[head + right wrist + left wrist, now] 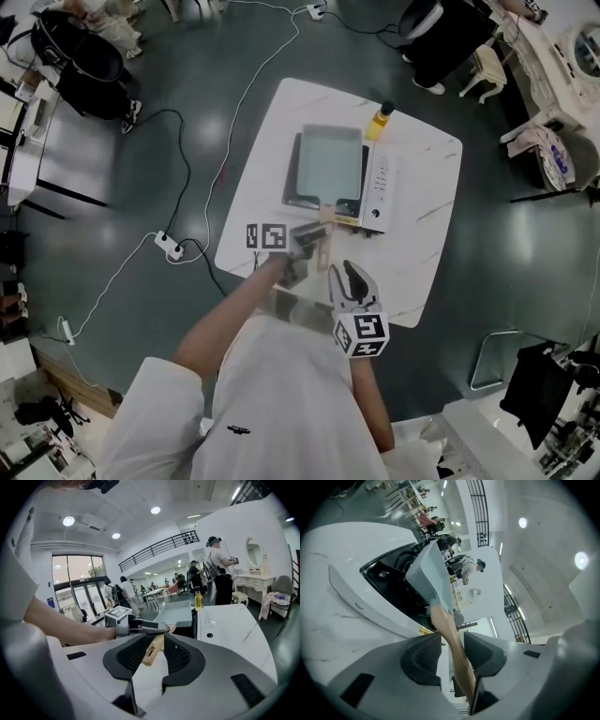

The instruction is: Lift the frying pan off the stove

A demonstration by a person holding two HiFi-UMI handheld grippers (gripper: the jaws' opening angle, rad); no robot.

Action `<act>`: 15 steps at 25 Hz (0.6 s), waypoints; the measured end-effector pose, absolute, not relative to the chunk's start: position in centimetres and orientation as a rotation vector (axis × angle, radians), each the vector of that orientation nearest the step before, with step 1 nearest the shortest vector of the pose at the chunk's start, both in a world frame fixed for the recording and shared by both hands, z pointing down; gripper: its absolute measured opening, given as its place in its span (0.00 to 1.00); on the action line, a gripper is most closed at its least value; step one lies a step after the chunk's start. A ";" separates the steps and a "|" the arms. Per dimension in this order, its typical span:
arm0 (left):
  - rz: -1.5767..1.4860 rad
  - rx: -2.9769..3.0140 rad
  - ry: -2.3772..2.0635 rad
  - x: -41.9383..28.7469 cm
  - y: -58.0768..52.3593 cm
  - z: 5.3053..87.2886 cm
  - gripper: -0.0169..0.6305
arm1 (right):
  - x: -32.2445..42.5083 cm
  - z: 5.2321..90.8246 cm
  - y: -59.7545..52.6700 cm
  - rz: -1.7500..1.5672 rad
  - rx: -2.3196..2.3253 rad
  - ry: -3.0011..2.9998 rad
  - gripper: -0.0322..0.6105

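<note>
A pale grey-green square frying pan [326, 164] sits on a black stove with a white control panel [380, 187] on the white table [427, 253]. Its wooden handle [324, 230] points toward me. My left gripper [309, 246] reaches in from the left. In the left gripper view the handle [449, 632] runs between the jaws, close against one pad with a sliver of gap at the other. My right gripper [345, 272] stands open just short of the handle's end [152, 652], nothing between its pads. The pan [176, 611] looks level on the stove.
A bottle of yellow liquid [379, 120] stands at the stove's far corner. A power strip [170, 246] and cables lie on the dark floor to the left. Chairs and other people stand farther off. The table's near edge [309, 298] is right below my grippers.
</note>
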State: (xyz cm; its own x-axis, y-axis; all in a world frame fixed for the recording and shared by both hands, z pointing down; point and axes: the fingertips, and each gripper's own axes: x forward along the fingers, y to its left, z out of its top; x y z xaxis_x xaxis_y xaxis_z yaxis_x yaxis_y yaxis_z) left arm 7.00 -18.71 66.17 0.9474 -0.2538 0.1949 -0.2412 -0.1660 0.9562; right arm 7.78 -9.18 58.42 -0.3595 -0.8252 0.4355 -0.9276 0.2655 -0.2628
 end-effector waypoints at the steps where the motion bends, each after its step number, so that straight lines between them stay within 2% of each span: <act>1: -0.014 1.745 -0.371 7.0 -18.7 66.2 0.24 | 7.6 58.9 -9.2 0.741 1.634 -2.321 0.19; 9: -0.030 1.727 -0.355 7.0 -18.8 66.1 0.23 | 6.4 61.8 -10.5 1.045 1.577 -2.356 0.25; 15: -0.044 1.706 -0.359 6.9 -18.7 66.2 0.22 | 5.3 64.4 -11.6 1.360 1.447 -2.375 0.26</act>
State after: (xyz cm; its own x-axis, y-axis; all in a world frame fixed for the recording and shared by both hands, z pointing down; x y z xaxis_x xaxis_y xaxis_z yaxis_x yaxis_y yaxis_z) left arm 6.94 -18.74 66.19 0.9495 -0.2611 0.1741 -0.2115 -0.1226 0.9696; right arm 5.33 -11.56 64.41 -0.5624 -0.6965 0.4456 -0.7369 0.1778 -0.6522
